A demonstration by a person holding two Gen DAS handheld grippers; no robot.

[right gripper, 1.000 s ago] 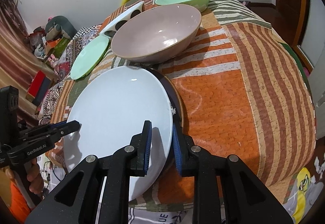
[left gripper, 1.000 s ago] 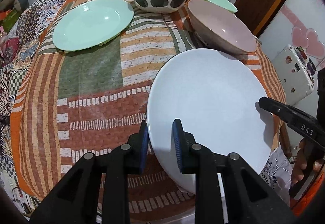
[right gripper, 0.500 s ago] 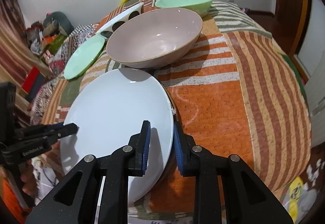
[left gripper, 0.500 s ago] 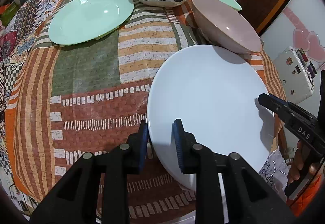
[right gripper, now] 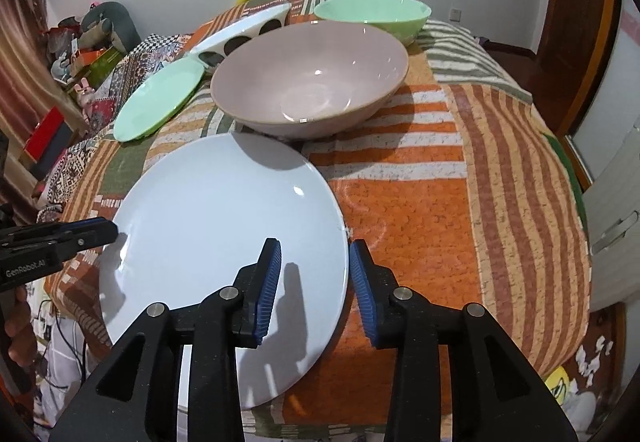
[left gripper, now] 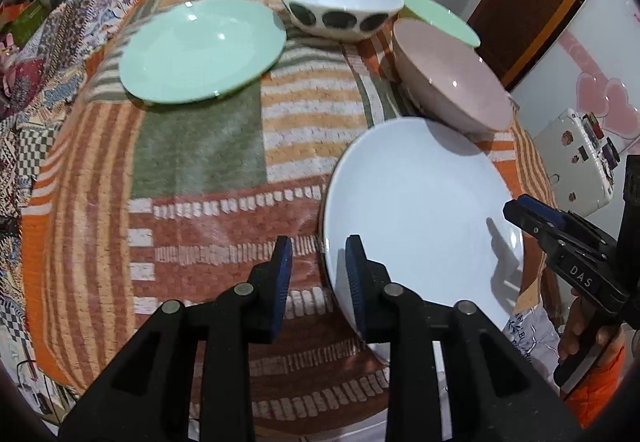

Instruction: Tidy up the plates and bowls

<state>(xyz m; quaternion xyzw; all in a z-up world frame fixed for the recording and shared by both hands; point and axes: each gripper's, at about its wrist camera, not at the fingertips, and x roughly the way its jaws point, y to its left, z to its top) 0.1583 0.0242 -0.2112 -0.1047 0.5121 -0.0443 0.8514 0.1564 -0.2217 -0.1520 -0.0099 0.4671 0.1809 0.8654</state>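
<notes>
Patchwork-cloth tabletop (right gripper: 420, 209) carries the white plate (right gripper: 224, 226) at its near edge, just in front of the pink bowl (right gripper: 312, 85). Left gripper (left gripper: 316, 274) and right gripper (right gripper: 314, 278) jaws both opening — plate rim sits between each pair, pads no longer pressing it.

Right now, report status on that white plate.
Left gripper and right gripper both opening, rim between the jaws, pads clear. White plate flat on cloth. Pink bowl close behind.
</notes>
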